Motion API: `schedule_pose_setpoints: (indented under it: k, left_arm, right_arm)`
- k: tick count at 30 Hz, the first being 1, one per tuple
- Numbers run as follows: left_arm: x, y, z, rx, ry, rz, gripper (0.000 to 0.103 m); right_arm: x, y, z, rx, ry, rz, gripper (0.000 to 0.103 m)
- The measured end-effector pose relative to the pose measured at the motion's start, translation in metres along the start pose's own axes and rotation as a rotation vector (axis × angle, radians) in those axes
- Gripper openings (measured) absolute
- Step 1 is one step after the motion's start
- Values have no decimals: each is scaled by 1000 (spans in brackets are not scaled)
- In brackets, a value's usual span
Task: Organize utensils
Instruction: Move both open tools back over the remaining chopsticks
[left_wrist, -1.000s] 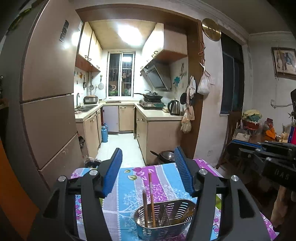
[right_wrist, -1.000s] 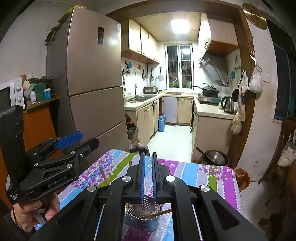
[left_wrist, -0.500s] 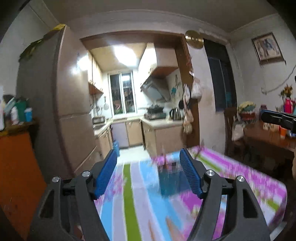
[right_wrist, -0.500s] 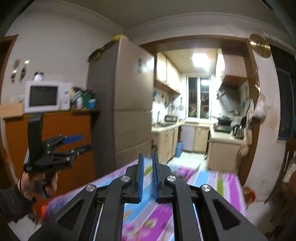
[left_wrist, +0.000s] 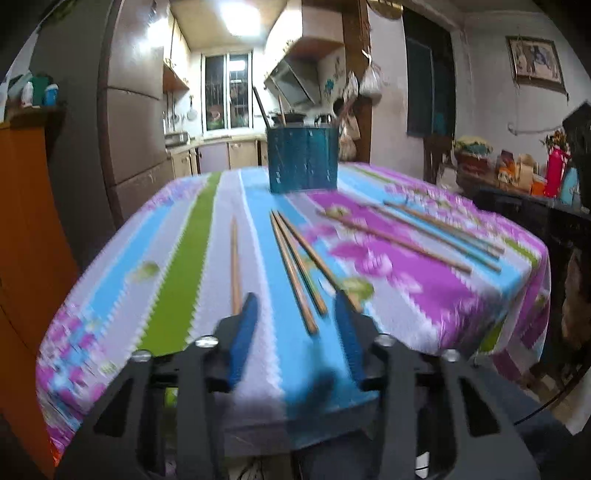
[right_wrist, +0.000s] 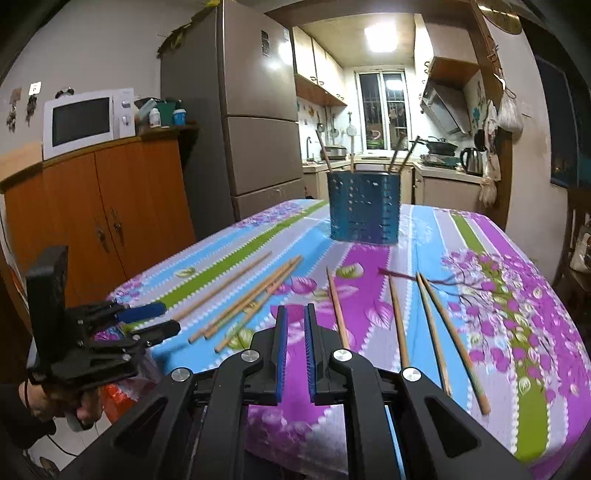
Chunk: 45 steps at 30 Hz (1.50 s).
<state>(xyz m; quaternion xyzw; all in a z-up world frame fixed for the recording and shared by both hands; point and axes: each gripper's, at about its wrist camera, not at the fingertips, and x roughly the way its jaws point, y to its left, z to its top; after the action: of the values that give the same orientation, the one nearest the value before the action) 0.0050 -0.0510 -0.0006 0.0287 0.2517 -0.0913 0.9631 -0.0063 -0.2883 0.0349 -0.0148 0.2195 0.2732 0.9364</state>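
Several wooden chopsticks lie loose on the striped floral tablecloth (right_wrist: 369, 317): one group on the left (right_wrist: 255, 295), another on the right (right_wrist: 428, 317). A perforated metal utensil holder (right_wrist: 364, 206) stands at the far end with a few chopsticks upright in it; it also shows in the left wrist view (left_wrist: 303, 158). My left gripper (left_wrist: 295, 314) is open and empty, low at the near table edge, with chopsticks (left_wrist: 295, 269) just beyond its tips. My right gripper (right_wrist: 294, 321) is nearly shut and empty, above the near edge.
An orange cabinet (right_wrist: 110, 210) with a microwave (right_wrist: 88, 122) and a tall fridge (right_wrist: 255, 125) stand left of the table. The kitchen lies behind. A cluttered dark side table (left_wrist: 524, 184) is to the right.
Both grippers have dropped from a raised, outward-looking pose down to the near table edge. The holder, seen from above a second ago, now stands far off. The chopsticks on the cloth have come into view.
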Motion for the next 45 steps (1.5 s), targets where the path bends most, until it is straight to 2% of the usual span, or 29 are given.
schedule_pose_setpoints:
  k: [2, 6, 8, 12, 19, 27, 29, 30, 31, 45]
  left_arm:
    - [6, -3, -4, 12, 12, -5, 29]
    - [8, -12, -12, 47, 15, 5, 28]
    - [15, -12, -16, 58, 33, 25, 19]
    - [15, -10, -21, 42, 37, 49, 13]
    - [17, -11, -21, 37, 18, 68, 13]
    - [16, -11, -25, 35, -11, 69, 13]
    - [16, -12, -26, 38, -15, 70, 14]
    - [15, -12, -26, 38, -15, 70, 14]
    - [15, -13, -26, 37, -16, 71, 14]
    - [15, -14, -26, 35, -33, 76, 14]
  right_arm:
    - [-1, -1, -7, 15, 3, -7, 10]
    - [-5, -10, -11, 35, 5, -30, 10]
    - [-6, -15, -11, 44, 4, -37, 10]
    - [-10, -19, -11, 50, -5, -45, 10]
    - [-16, -23, -22, 28, -20, -31, 10]
    - [10, -36, -57, 47, 50, -33, 10]
    - [18, -38, -61, 36, 65, -22, 13]
    - [21, -39, -63, 34, 71, -18, 20]
    - [23, -40, -64, 36, 74, -18, 24]
    - [35, -42, -67, -3, 58, 1, 24]
